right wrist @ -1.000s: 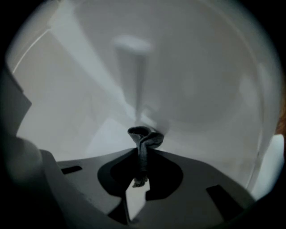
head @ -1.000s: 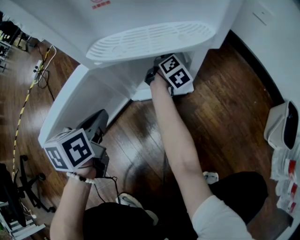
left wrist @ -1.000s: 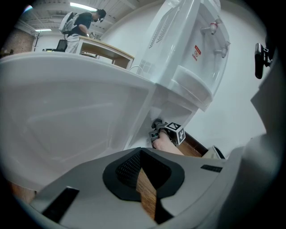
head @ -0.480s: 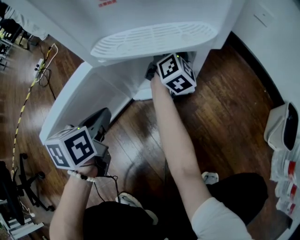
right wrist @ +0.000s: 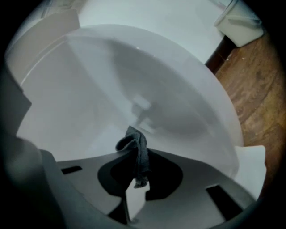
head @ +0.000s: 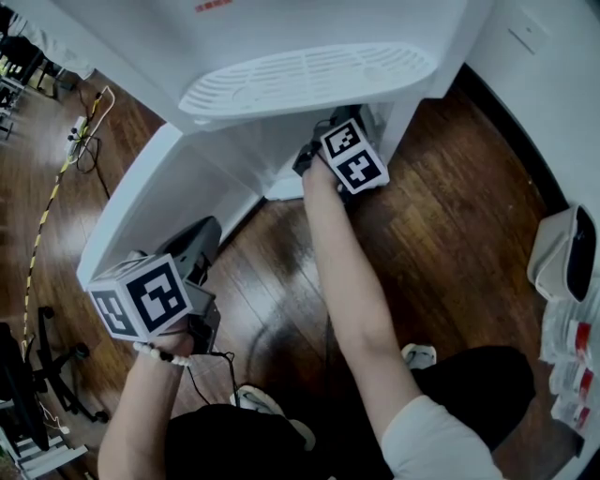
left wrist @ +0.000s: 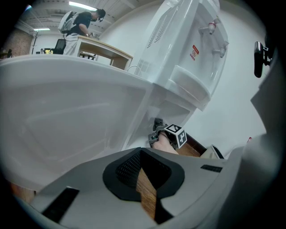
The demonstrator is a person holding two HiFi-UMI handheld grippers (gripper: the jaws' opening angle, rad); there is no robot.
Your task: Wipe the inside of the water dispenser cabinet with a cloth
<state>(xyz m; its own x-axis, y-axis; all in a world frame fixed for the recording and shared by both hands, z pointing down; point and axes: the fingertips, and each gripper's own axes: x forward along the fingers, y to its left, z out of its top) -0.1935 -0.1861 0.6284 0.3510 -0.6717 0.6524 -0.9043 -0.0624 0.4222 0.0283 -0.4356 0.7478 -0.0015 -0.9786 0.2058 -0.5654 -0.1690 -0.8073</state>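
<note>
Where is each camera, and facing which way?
Head view: on the head, looking down at the dispenser; both forearms show.
Left gripper view: on the left gripper, facing the open door; shut fingers show.
Right gripper view: on the right gripper, facing the cabinet interior; fingers pinch the cloth.
Head view and left gripper view show the right gripper.

Drip tray [head: 305, 80] above cabinet [head: 246, 155] opening.
</note>
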